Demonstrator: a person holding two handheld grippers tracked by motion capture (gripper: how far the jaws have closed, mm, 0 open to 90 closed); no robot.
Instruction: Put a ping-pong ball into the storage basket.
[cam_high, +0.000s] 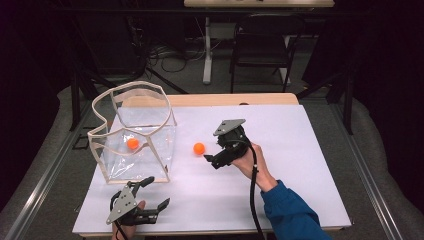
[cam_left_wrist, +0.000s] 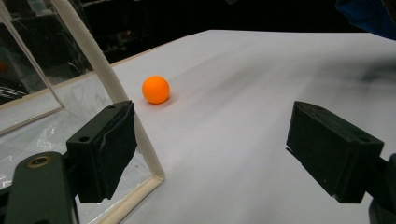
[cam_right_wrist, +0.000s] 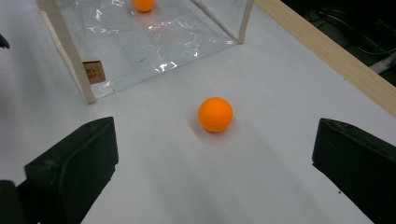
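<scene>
Orange ball (cam_high: 199, 148) rests on the white table sheet (cam_high: 280, 190), just beside the clear bag (cam_high: 150, 150) holding a second ball (cam_high: 132, 143). Right gripper (cam_high: 212, 159) hovers near it, jaws spread, empty. Left gripper (cam_high: 157, 192) sits open at the bag's front corner.

A laboratory or test room set up for recording handling trials. A table (cam_high: 320, 200) with a white top and pale wooden edge stands on grey carpet, walled by black curtains (cam_high: 385, 75) that shut out the surroundings. Metal rails (cam_high: 45, 170) run along both sides of the table. Behind it lie loose cables (cam_high: 170, 55) on the floor, a black folding chair (cam_high: 262, 42), and the white leg of a second desk (cam_high: 207, 47). Nothing domestic appears.
</scene>
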